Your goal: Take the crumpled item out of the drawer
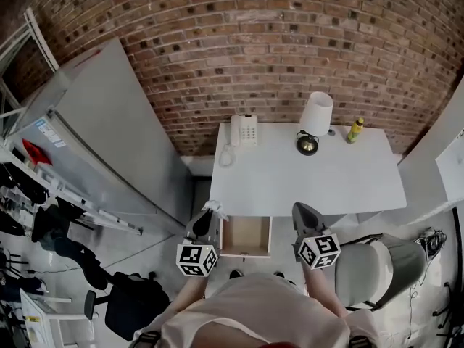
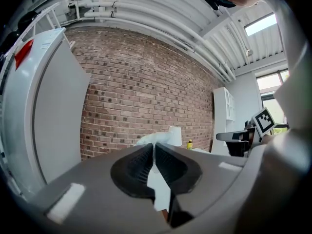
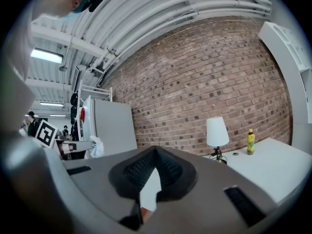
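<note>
Shut tight, the left gripper [image 2: 154,152] pinches the crumpled white paper [image 2: 147,140]. The paper sticks out past its tips, low and left of the middle in the head view. It is up out of the open wooden drawer [image 1: 246,236] just beside it. The right gripper [image 3: 155,152] is closed too, with nothing in it. Higher in the frame sits the flat white desk [image 1: 312,176]. Only a small bit of paper looks pinched, so a shake could drop it back in.
</note>
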Action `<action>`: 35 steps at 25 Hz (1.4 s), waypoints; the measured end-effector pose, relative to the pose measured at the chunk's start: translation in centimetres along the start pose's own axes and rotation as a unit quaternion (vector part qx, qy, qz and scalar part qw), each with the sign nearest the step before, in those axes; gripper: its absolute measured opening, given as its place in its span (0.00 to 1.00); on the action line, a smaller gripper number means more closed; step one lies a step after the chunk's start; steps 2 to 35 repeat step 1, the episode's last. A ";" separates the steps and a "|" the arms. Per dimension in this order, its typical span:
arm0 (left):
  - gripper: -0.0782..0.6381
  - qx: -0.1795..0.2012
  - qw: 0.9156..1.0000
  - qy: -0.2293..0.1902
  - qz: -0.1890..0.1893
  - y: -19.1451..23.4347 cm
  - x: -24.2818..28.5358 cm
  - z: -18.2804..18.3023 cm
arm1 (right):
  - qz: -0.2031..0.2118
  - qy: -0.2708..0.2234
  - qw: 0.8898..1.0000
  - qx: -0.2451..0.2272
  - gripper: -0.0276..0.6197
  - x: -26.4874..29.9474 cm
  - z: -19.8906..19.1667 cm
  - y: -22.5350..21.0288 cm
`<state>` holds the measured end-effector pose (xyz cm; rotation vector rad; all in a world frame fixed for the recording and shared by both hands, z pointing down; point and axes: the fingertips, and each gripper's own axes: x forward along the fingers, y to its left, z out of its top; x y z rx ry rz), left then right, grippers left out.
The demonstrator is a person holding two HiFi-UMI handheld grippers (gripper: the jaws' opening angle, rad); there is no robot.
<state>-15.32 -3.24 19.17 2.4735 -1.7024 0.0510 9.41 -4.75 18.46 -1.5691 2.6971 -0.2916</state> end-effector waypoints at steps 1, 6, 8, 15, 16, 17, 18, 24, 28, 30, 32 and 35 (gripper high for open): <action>0.14 -0.002 1.000 -0.001 0.002 0.0 -0.3 0.0 | 0.001 -0.001 1.000 -0.001 0.02 -0.1 0.2 0.1; 0.14 -0.002 1.000 -0.001 0.002 0.0 -0.3 0.0 | 0.001 -0.001 1.000 -0.001 0.02 -0.1 0.2 0.1; 0.14 -0.002 1.000 -0.001 0.002 0.0 -0.3 0.0 | 0.001 -0.001 1.000 -0.001 0.02 -0.1 0.2 0.1; 0.14 -0.002 1.000 -0.001 0.002 0.0 -0.3 0.0 | 0.001 -0.001 1.000 -0.001 0.02 -0.1 0.2 0.1; 0.14 -0.002 1.000 -0.001 0.002 0.0 -0.3 0.0 | 0.001 -0.001 1.000 -0.001 0.02 -0.1 0.2 0.1; 0.14 -0.002 1.000 -0.001 0.002 0.0 -0.3 0.0 | 0.001 -0.001 1.000 -0.001 0.02 -0.1 0.2 0.1; 0.14 -0.002 1.000 -0.001 0.002 0.0 -0.3 0.0 | 0.001 -0.001 1.000 -0.001 0.02 -0.1 0.2 0.1; 0.14 -0.002 1.000 -0.001 0.002 0.0 -0.3 0.0 | 0.001 -0.001 1.000 -0.001 0.02 -0.1 0.2 0.1; 0.14 -0.002 1.000 -0.001 0.002 0.0 -0.3 0.0 | 0.001 -0.001 1.000 -0.001 0.02 -0.1 0.2 0.1; 0.14 -0.002 1.000 -0.001 0.002 0.0 -0.3 0.0 | 0.001 -0.001 1.000 -0.001 0.02 -0.1 0.2 0.1; 0.14 -0.002 1.000 -0.001 0.002 0.0 -0.3 0.0 | 0.001 -0.001 1.000 -0.001 0.02 -0.1 0.2 0.1; 0.14 -0.002 1.000 -0.001 0.002 0.0 -0.3 0.0 | 0.001 -0.001 1.000 -0.001 0.02 -0.1 0.2 0.1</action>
